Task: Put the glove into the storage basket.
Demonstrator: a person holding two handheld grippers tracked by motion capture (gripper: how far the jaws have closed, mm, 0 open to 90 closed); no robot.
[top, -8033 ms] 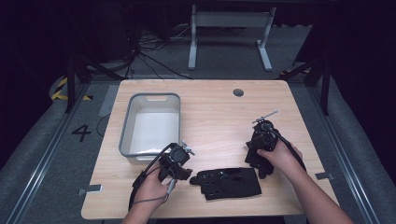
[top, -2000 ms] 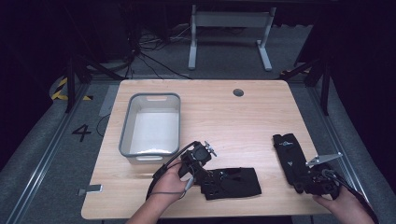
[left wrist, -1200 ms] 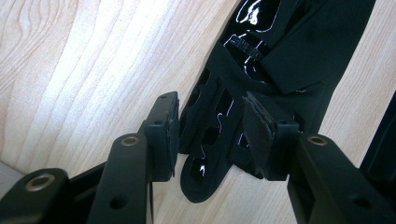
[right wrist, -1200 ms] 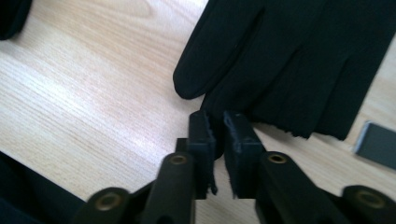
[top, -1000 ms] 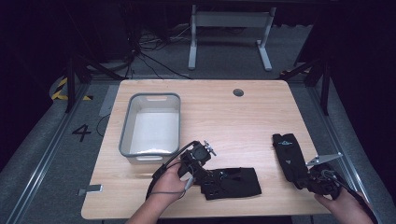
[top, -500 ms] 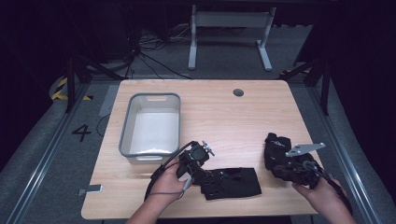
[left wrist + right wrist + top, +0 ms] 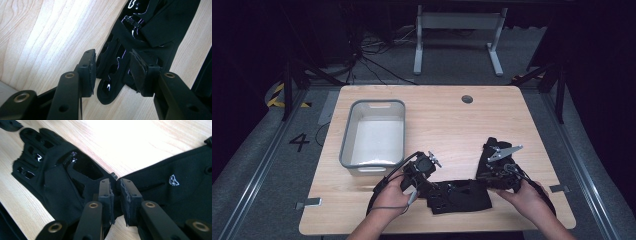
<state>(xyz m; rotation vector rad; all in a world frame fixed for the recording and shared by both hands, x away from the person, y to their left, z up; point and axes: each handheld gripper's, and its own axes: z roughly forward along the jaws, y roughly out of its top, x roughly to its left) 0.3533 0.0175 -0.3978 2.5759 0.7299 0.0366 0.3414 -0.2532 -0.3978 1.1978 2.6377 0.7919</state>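
two gloves [image 7: 459, 196] lie flat, lengthwise left-right.

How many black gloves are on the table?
2. One glove lies flat near the front edge, its fingers between the left gripper's open jaws. The other glove lies to its right, pinched by the right gripper.

Appearing to be a lab or test bay: wooden table [image 7: 532, 125] standing on grey carpet, yellow-black hazard tape [image 7: 276, 95] and a painted number 4 [image 7: 300, 142] marking the floor, cables [image 7: 367, 60] trailing behind, surroundings lying dark
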